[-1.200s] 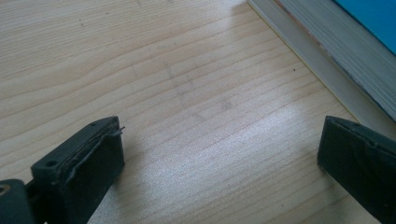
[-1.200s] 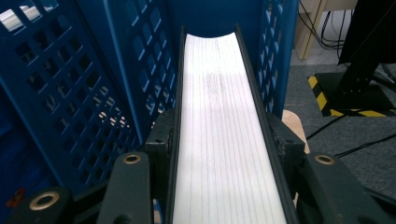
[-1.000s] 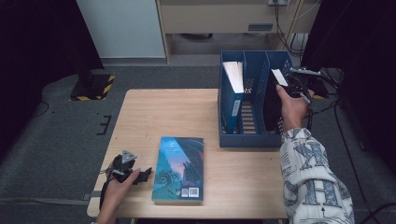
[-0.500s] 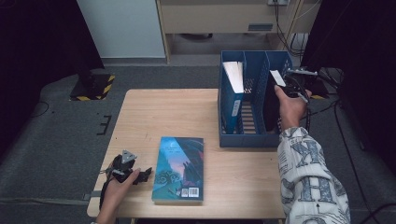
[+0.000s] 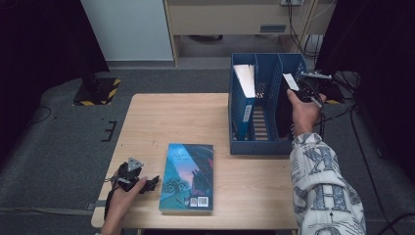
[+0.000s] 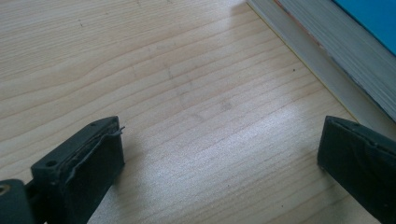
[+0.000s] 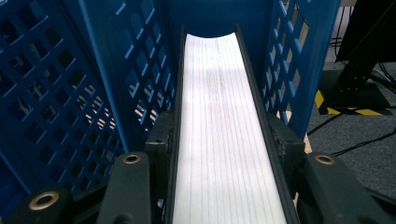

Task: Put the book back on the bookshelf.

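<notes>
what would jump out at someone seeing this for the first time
First, the blue file rack at the table's far right, where the right gripper is clamped on a dark-covered book standing in the rack's right slot; another book stands in the left slot. Next, the teal book lying flat near the front edge of the wooden table, with the left gripper resting open beside it.

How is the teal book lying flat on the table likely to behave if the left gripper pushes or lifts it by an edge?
The teal book looks thick in the left gripper view, so probably fairly heavy. Its cover appears soft, so it may sag if lifted by one edge. Lying flat on the wooden table, it should slide rather than tip when the open left gripper pushes it.
</notes>
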A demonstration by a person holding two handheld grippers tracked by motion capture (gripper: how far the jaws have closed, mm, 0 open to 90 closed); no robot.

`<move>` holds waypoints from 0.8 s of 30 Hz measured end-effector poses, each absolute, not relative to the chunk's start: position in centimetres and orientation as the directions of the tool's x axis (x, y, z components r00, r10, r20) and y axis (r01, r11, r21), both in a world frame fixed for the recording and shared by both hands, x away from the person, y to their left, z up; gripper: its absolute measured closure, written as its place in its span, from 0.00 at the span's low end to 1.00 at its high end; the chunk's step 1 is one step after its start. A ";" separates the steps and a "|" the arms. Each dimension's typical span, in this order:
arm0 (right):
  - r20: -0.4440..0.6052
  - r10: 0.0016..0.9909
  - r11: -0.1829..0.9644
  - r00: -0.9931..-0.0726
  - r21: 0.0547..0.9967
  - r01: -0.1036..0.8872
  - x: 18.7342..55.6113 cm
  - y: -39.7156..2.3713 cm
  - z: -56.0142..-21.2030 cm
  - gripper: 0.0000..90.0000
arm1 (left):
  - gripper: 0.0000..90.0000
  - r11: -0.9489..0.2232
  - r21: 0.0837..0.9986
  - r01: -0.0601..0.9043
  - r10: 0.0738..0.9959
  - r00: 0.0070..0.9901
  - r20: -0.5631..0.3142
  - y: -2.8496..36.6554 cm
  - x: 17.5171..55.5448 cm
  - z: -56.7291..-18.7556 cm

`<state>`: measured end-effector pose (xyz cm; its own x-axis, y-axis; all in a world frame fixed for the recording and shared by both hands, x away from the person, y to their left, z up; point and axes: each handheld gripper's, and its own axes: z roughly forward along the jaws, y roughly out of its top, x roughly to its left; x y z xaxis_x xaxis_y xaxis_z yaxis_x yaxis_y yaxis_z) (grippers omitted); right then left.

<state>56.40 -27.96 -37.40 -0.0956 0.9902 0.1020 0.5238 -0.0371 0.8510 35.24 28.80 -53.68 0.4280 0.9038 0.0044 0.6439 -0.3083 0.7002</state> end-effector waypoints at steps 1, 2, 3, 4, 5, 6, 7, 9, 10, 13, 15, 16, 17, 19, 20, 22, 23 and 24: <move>0.103 0.990 -0.039 -0.094 0.851 0.523 56.4 -28.0 -37.4 0.59 | 0.00 -0.308 0.700 0.644 0.904 0.428 0.005 28.8 35.2 -53.7; 0.104 0.990 -0.041 -0.093 0.852 0.523 56.4 -28.0 -37.4 0.59 | 0.00 -0.308 0.700 0.644 0.904 0.428 0.004 28.8 35.2 -53.7; 0.106 0.990 -0.043 -0.092 0.851 0.523 56.4 -28.0 -37.4 0.59 | 0.00 -0.308 0.700 0.644 0.904 0.428 0.005 28.8 35.2 -53.7; 0.109 0.990 -0.045 -0.091 0.850 0.524 56.4 -28.0 -37.4 0.59 | 0.00 -0.309 0.700 0.644 0.904 0.428 0.005 28.8 35.2 -53.7; 0.108 0.990 -0.047 -0.088 0.851 0.523 56.4 -28.0 -37.4 0.59 | 0.00 -0.309 0.700 0.644 0.904 0.428 0.005 28.8 35.2 -53.7; 0.109 0.990 -0.047 -0.089 0.851 0.522 56.4 -28.0 -37.4 0.59 | 0.00 -0.309 0.700 0.644 0.903 0.429 0.005 28.8 35.2 -53.7; 0.107 0.990 -0.044 -0.090 0.852 0.522 56.4 -28.0 -37.4 0.59 | 0.00 -0.309 0.700 0.644 0.903 0.429 0.005 28.8 35.2 -53.7; 0.107 0.990 -0.044 -0.091 0.853 0.521 56.4 -28.0 -37.4 0.59 | 0.00 -0.309 0.700 0.644 0.903 0.429 0.005 28.8 35.2 -53.7; 0.106 0.990 -0.043 -0.091 0.852 0.521 56.4 -27.9 -37.5 0.59 | 0.00 -0.310 0.700 0.644 0.903 0.429 0.005 28.8 35.2 -53.7; 0.105 0.990 -0.043 -0.092 0.853 0.520 56.4 -27.9 -37.5 0.59 | 0.00 -0.311 0.700 0.643 0.903 0.430 0.005 28.8 35.3 -53.7; 0.105 0.990 -0.040 -0.095 0.854 0.518 56.4 -27.9 -37.5 0.59 | 0.00 -0.312 0.699 0.643 0.902 0.431 0.006 28.8 35.3 -53.7; 0.107 0.990 -0.043 -0.095 0.854 0.518 56.4 -27.9 -37.5 0.59 | 0.00 -0.312 0.699 0.643 0.902 0.431 0.006 28.8 35.3 -53.7; 0.111 0.989 -0.047 -0.093 0.854 0.519 56.4 -28.0 -37.5 0.59 | 0.00 -0.312 0.699 0.643 0.902 0.431 0.006 28.8 35.3 -53.7; 0.116 0.989 -0.055 -0.088 0.855 0.515 56.5 -28.0 -37.5 0.59 | 0.00 -0.312 0.699 0.643 0.902 0.431 0.006 28.8 35.3 -53.7; 0.117 0.989 -0.054 -0.091 0.856 0.515 56.5 -27.9 -37.5 0.59 | 0.00 -0.309 0.701 0.643 0.903 0.430 0.005 28.8 35.3 -53.7; 0.110 0.990 -0.047 -0.092 0.858 0.512 56.6 -27.8 -37.5 0.59 | 0.00 -0.309 0.700 0.643 0.903 0.430 0.004 28.8 35.3 -53.7; 0.106 0.990 -0.045 -0.091 0.857 0.513 56.6 -27.7 -37.5 0.59 | 0.00 -0.309 0.700 0.643 0.903 0.430 0.004 28.8 35.3 -53.7; 0.107 0.990 -0.046 -0.089 0.856 0.514 56.7 -27.7 -37.5 0.59 | 0.00 -0.310 0.700 0.643 0.903 0.430 0.005 28.8 35.3 -53.7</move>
